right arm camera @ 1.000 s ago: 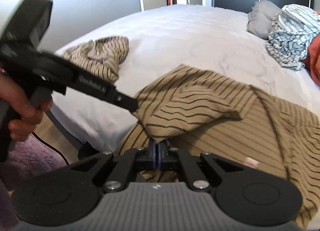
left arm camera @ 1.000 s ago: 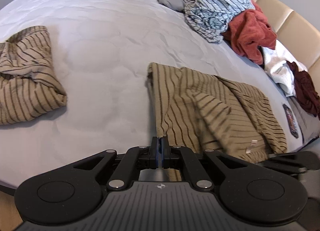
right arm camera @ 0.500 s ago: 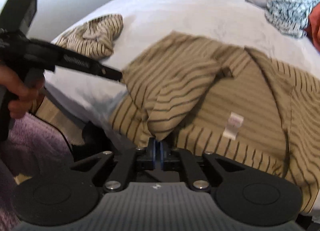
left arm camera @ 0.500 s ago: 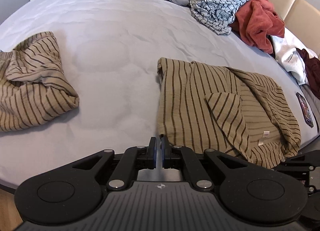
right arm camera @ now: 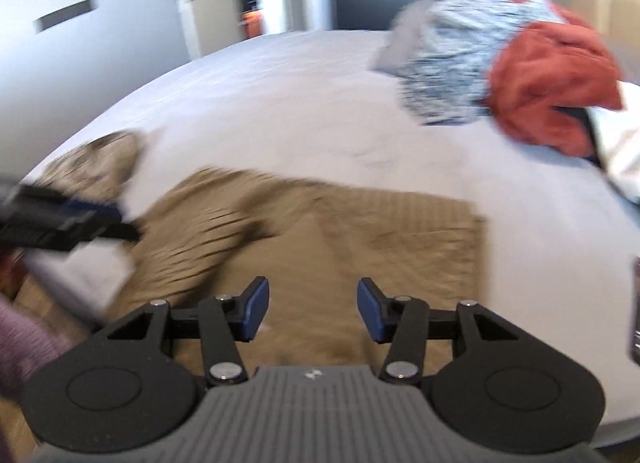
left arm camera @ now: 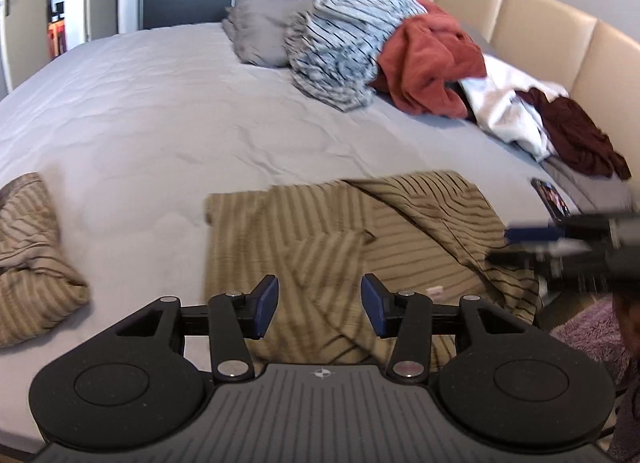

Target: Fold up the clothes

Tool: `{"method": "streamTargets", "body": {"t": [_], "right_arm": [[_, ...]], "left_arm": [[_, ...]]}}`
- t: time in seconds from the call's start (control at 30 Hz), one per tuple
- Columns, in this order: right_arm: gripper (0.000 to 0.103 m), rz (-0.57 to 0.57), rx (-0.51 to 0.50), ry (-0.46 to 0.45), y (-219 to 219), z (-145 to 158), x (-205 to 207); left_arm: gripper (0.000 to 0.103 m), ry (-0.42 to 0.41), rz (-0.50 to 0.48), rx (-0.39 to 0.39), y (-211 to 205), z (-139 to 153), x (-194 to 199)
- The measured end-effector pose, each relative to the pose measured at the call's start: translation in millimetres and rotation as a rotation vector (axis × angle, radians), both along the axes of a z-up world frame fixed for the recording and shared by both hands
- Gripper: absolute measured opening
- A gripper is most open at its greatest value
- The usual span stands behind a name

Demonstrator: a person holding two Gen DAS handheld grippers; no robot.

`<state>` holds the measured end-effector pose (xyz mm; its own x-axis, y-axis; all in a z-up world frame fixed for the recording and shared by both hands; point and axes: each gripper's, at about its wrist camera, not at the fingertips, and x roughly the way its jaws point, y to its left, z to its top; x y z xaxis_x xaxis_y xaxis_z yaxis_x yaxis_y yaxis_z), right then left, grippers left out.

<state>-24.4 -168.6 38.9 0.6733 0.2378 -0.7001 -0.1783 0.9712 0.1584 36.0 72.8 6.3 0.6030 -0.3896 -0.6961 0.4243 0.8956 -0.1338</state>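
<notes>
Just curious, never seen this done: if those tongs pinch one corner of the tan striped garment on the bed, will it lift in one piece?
Probably not: the tan striped garment lies creased and flat, so it looks floppy. It would likely drape and unfold. It seems light and thin.

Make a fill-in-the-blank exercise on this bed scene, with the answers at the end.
1. The left gripper has just been opening; its fingers now stand ____ with nothing between them.
2. The tan striped shirt lies spread on the ____ bed sheet.
3. In the clothes pile by the headboard, the rust-red garment lies right next to a ____ striped one.
4. The right gripper holds ____.

Answers: apart; white; blue-and-white; nothing
</notes>
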Motion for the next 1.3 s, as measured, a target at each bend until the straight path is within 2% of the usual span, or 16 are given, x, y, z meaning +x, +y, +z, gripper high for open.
{"method": "streamTargets", "body": {"t": [0.17, 0.4, 0.47, 0.63, 0.7, 0.73, 0.9, 0.93, 0.97, 1.0, 1.1, 1.13, 1.17, 1.2, 1.27, 1.3], "right_arm": [[0.049, -0.133, -0.035, -0.036, -38, -11, 23], [0.040, -0.138, -0.036, -0.042, -53, -28, 58], [0.031, -0.146, -0.035, -0.021, -55, -35, 65], [0.022, -0.144, -0.036, 0.008, -58, -45, 70], [0.007, -0.137, -0.021, 0.019, -59, -47, 70], [0.004, -0.134, -0.018, 0.015, -58, -46, 68], [0.008, -0.125, -0.045, -0.030, -57, -39, 64], [0.014, -0.129, -0.053, -0.039, -58, -39, 65], [0.032, -0.134, -0.061, -0.047, -58, -39, 65], [0.041, -0.136, -0.056, -0.044, -60, -41, 67], [0.043, -0.136, -0.050, -0.032, -61, -47, 72], [0.039, -0.132, -0.051, -0.026, -61, -49, 74], [0.026, -0.128, -0.052, -0.020, -60, -51, 75], [0.021, -0.123, -0.056, -0.018, -59, -52, 75], [0.010, -0.113, -0.069, -0.021, -57, -51, 73], [0.009, -0.107, -0.068, -0.026, -56, -49, 71]], "left_arm": [[0.044, 0.036, 0.015, 0.051, -22, -16, 12], [0.044, 0.134, 0.083, -0.006, -12, -36, 31], [0.043, 0.153, 0.094, -0.011, -9, -41, 35], [0.040, 0.168, 0.100, -0.024, -7, -46, 41], [0.039, 0.169, 0.100, -0.028, -7, -45, 42], [0.039, 0.168, 0.100, -0.029, -7, -45, 42], [0.039, 0.164, 0.106, -0.040, -6, -42, 40], [0.039, 0.163, 0.108, -0.042, -5, -42, 40], [0.039, 0.163, 0.110, -0.042, -5, -42, 39], [0.039, 0.164, 0.111, -0.042, -5, -42, 39], [0.039, 0.166, 0.115, -0.044, -5, -42, 39], [0.039, 0.166, 0.116, -0.045, -5, -41, 39], [0.039, 0.166, 0.118, -0.047, -5, -41, 40], [0.039, 0.165, 0.118, -0.047, -5, -41, 40], [0.039, 0.163, 0.119, -0.048, -5, -41, 40], [0.039, 0.163, 0.119, -0.048, -5, -41, 40]]}}
